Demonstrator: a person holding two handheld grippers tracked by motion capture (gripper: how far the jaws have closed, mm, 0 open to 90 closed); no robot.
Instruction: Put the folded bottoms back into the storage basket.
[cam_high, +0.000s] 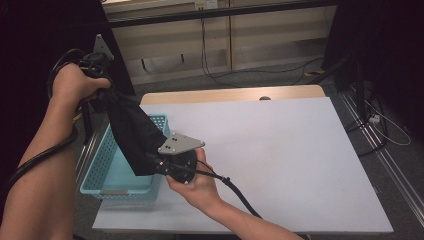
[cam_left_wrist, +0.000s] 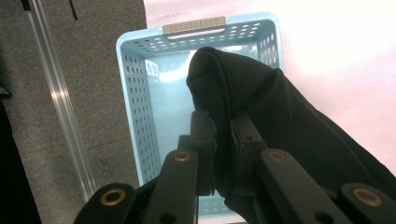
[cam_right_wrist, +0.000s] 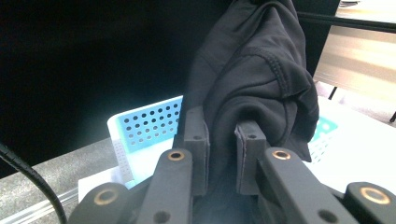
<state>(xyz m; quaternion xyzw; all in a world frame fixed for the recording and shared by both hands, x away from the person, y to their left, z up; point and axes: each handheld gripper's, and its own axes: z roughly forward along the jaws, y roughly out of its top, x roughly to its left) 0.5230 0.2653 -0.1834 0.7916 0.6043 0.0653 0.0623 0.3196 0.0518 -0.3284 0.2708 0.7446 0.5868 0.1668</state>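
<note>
Because I want it slack-free over the light blue perforated basket (cam_high: 98, 172), my left gripper (cam_left_wrist: 219, 122) and right gripper (cam_right_wrist: 223, 133) both pinch the black garment (cam_high: 134, 135), stretched between them above it.

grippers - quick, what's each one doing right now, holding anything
Left gripper: shut on the black garment, held above the blue basket.
Right gripper: shut on the same black garment, lower end.
</note>
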